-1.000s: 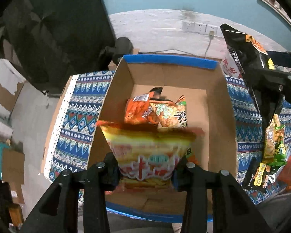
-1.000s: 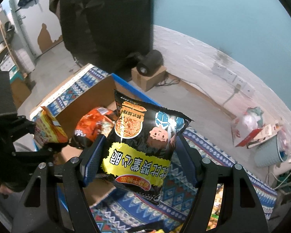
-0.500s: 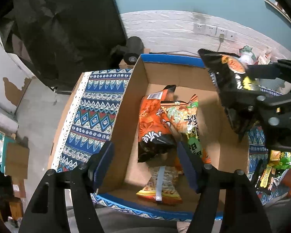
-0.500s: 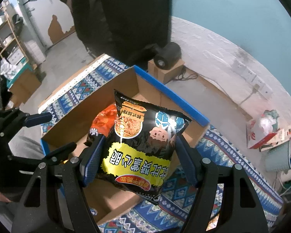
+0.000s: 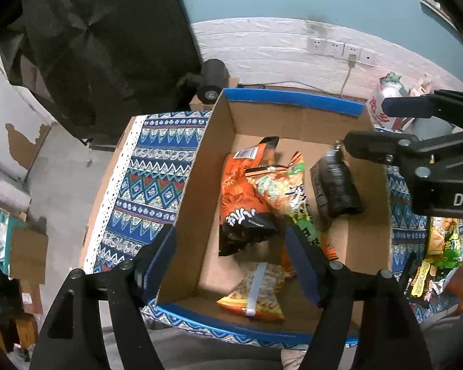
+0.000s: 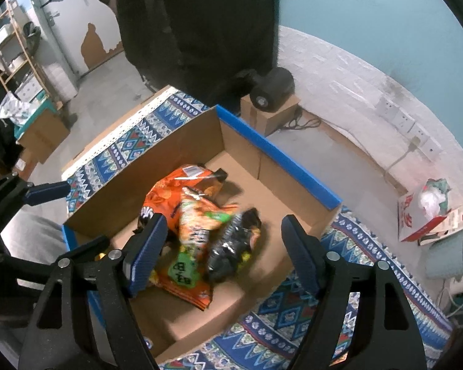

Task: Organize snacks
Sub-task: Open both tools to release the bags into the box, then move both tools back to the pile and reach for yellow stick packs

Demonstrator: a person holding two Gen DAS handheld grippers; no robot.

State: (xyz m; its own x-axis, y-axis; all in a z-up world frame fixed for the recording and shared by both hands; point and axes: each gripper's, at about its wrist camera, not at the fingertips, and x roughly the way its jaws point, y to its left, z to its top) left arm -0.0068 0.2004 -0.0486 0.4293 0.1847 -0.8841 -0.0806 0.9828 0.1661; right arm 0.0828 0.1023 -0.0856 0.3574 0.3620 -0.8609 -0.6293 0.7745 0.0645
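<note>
A blue-rimmed cardboard box sits on a patterned cloth. It holds an orange bag, a green-orange bag, a yellow-orange bag near the front wall, and a black noodle bag, blurred, lying beside the others. My left gripper is open and empty over the box's near side. My right gripper is open and empty above the box; it also shows in the left wrist view.
More snack packets lie on the cloth right of the box. A small cardboard box with a black roll stands behind it. A red-white carton and wall sockets are at the far right.
My right gripper opened and let go of the black noodle bag, which dropped into the box. My left gripper, open since dropping the yellow-orange bag, has barely moved.
</note>
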